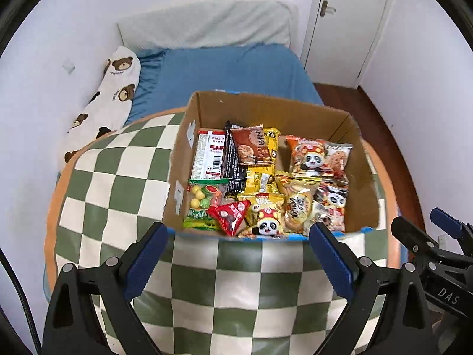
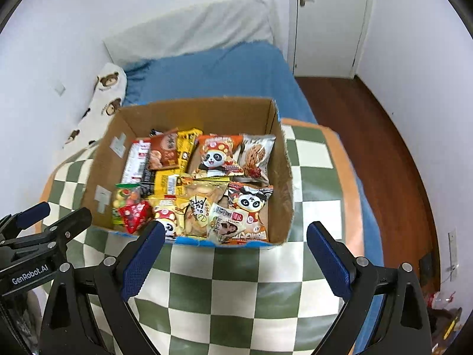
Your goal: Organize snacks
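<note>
- Left wrist view: the left gripper [image 1: 238,236] hangs over a green-and-cream checked cushion [image 1: 118,183], its blue-padded fingers [image 1: 147,254] spread wide with nothing between them.
- Just beyond its fingertips sits an open cardboard box [image 1: 348,183], resting on the cushion and packed with snack packets.
- Inside, along the left wall, a white-and-red packet [image 1: 208,155] lies lengthwise, with a green-edged bag of round candies [image 1: 204,201] nearer the camera.
- A red triangular packet [image 1: 232,214] sits at the near edge, touching a yellow panda packet [image 1: 266,216].
- An orange panda packet [image 1: 310,155] lies toward the box's far right; a brown biscuit packet [image 1: 251,145] rests near the far middle on top of a black one.
- The right gripper [image 1: 428,230] shows at the right edge of this view (seen from the side, its fingers apart).
- Right wrist view: the right gripper [image 2: 235,236] is likewise open wide and empty, its fingertips near the box's [image 2: 283,177] front edge.
- A grey packet picturing a cookie [image 2: 255,155] lies against the right wall of the box.
- The cushion rests on a bed with a blue sheet [image 2: 224,71]; a bear-print pillow [image 2: 106,100] lies along the wall.
- A white door [image 2: 328,20] and a wooden floor [image 2: 369,136] are to the right.
</note>
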{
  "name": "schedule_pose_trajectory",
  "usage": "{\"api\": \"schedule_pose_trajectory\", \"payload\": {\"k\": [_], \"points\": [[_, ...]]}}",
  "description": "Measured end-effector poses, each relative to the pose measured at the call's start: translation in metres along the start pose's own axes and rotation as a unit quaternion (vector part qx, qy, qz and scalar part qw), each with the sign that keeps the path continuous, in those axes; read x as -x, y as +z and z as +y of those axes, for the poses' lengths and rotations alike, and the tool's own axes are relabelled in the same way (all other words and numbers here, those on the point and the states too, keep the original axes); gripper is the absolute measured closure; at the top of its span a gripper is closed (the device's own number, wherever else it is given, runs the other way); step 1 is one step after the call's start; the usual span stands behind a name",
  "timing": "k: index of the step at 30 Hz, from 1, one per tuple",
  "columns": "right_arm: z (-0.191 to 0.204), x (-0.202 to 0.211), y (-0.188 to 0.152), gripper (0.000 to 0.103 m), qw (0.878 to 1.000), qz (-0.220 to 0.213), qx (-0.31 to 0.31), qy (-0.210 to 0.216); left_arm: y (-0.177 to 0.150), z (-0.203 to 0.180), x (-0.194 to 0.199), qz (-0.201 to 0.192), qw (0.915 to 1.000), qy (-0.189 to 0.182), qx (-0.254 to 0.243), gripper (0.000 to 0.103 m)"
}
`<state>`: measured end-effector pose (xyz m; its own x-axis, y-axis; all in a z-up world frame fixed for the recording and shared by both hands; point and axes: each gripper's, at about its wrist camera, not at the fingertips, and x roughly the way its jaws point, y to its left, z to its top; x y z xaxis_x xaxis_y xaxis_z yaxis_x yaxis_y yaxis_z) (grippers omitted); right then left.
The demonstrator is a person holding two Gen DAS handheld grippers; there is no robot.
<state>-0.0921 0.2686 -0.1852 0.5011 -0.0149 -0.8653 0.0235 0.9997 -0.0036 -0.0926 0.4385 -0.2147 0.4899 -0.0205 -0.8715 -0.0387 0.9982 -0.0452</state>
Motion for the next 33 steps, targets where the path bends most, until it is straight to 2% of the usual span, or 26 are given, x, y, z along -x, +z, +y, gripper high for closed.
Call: {"api": "schedule_pose_trajectory", "payload": {"k": [6,18,22,23,25,33], "points": [[0.006,0.059,-0.026,0.002,0.999,-0.043,0.012,0.004,-0.023,-0.001,0.054,-0.050,0.9985,0.019,-0.008,0.005],[0.007,0.152,-0.067,0.002,0.994,-0.104,0.010,0.018,-0.059,-0.007,0.122,-0.088,0.9961,0.006,-0.004,0.005],[0.007,0.171,-0.075,0.001,0.993,-0.119,0.015,0.013,-0.068,-0.010,0.138,-0.105,0.9944,0.015,-0.002,0.005],[0.007,0.175,-0.077,0.000,0.992,-0.122,0.015,0.013,-0.070,-0.010,0.143,-0.112,0.9937,0.012,0.000,0.001],[0.008,0.181,-0.081,0.000,0.992,-0.128,0.018,0.009,-0.072,-0.010,0.149,-0.118,0.9929,0.009,0.004,0.000],[0.005,0.194,-0.088,0.000,0.990,-0.141,0.021,-0.001,-0.074,-0.012,0.159,-0.130,0.9915,0.007,0.001,0.000]]}}
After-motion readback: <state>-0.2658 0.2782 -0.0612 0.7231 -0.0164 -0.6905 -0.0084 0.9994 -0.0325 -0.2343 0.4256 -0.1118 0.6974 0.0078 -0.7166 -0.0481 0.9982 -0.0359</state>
